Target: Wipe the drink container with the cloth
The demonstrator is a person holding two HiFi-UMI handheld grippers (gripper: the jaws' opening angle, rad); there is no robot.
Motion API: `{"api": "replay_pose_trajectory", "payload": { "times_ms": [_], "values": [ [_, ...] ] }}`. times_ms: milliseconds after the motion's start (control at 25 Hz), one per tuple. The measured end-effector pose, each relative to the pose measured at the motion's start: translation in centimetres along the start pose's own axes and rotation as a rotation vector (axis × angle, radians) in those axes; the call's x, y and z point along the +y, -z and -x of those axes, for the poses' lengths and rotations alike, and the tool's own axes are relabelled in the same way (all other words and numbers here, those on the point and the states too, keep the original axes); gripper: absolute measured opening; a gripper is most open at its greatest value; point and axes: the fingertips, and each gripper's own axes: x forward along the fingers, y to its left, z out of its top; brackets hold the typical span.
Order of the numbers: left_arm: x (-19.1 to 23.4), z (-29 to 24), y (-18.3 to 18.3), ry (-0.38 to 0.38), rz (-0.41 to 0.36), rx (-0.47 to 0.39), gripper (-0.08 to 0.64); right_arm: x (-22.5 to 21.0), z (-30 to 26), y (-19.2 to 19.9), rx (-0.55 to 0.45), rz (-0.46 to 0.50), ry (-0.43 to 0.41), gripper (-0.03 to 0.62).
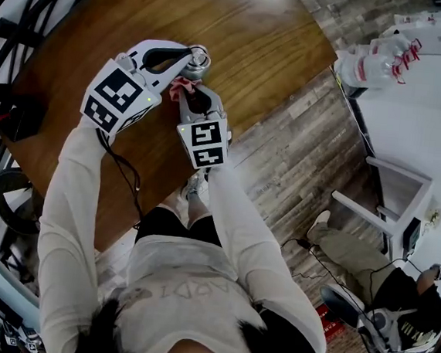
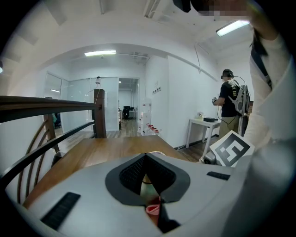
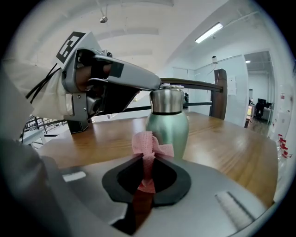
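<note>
In the head view, I see the drink container (image 1: 200, 59) standing on the wooden worktop (image 1: 249, 35), with only its steel cap peeking out between the two tools. My left gripper (image 1: 194, 59) comes in from the left and its fingers sit around that cap. The right gripper (image 1: 189, 99) is just beside it, with a pink cloth (image 1: 184, 88) bunched at its tip against the container. A dark chair (image 1: 4, 42) stands at the worktop's left edge. Well apart on the right is a white table (image 1: 421, 106) carrying clear bottles (image 1: 374, 66), and a second person (image 1: 395, 293) is down at the lower right.

The left gripper view looks over the container from above. A sliver of pale green body shows in the narrow gap between the dark fingers, so they are clamped on it, with a bit of pink cloth below. The right gripper's marker cube blocks the lower right. Behind it, someone in a dark top stands by a small white table.

The right gripper view gives what the others hide, the whole green body and steel cap, upright. The fingers here are pinched together on the cloth, whose free end touches the container's lower front. The left gripper's fingers reach in from the upper left to the cap.
</note>
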Motion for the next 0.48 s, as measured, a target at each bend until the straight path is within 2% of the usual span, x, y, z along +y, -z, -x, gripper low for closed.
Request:
{"api": "replay_pose_trajectory", "payload": {
  "times_ms": [160,320,480],
  "values": [
    [0.1,0.0,0.0,0.004,0.003,-0.008,0.005,-1.3,0.4,0.4,0.012,-0.005,0.035,0.035],
    [0.0,0.0,-0.1,0.007,0.007,-0.006,0.005,-2.3,0.9,0.4,0.027,0.041,0.057,0.037],
    [-0.1,0.0,-0.1,0.008,0.010,-0.010,0.005,-5.3,1.3,0.3,0.018,0.000,0.125,0.037]
  ]
}}
